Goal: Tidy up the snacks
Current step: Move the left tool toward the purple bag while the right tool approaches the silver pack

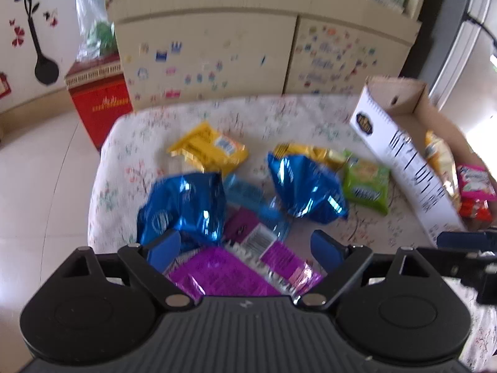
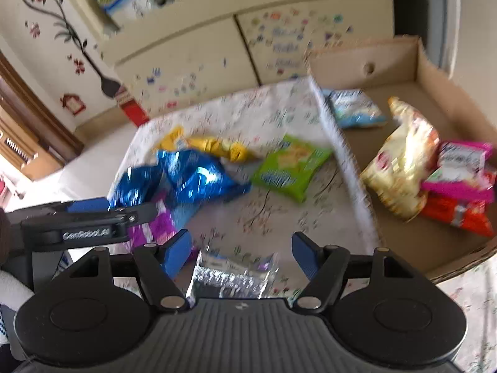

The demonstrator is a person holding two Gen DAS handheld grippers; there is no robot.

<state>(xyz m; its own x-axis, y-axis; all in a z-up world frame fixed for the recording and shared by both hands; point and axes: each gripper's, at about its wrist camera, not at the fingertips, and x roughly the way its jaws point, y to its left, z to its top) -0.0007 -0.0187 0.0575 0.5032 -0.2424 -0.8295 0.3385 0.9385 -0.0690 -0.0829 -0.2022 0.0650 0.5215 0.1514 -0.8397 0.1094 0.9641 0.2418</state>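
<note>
Snack packets lie scattered on a flowered tablecloth (image 1: 130,168). My left gripper (image 1: 245,250) hovers open just above a purple packet (image 1: 223,270), with nothing pressed between its blue pads. Beyond it lie two shiny blue bags (image 1: 186,205) (image 1: 307,186), a yellow bag (image 1: 208,149) and a green packet (image 1: 368,186). My right gripper (image 2: 240,253) is open over a silvery packet (image 2: 233,276) on the cloth. A cardboard box (image 2: 403,62) on the right holds a gold bag (image 2: 400,168), a pink packet (image 2: 466,161), a red packet (image 2: 456,211) and a light blue packet (image 2: 354,108).
The left gripper (image 2: 93,208) shows side-on at the left of the right wrist view, close beside the right one. A cream cabinet (image 1: 202,46) with stickers stands behind the table. A red box (image 1: 99,102) sits on the floor at its left.
</note>
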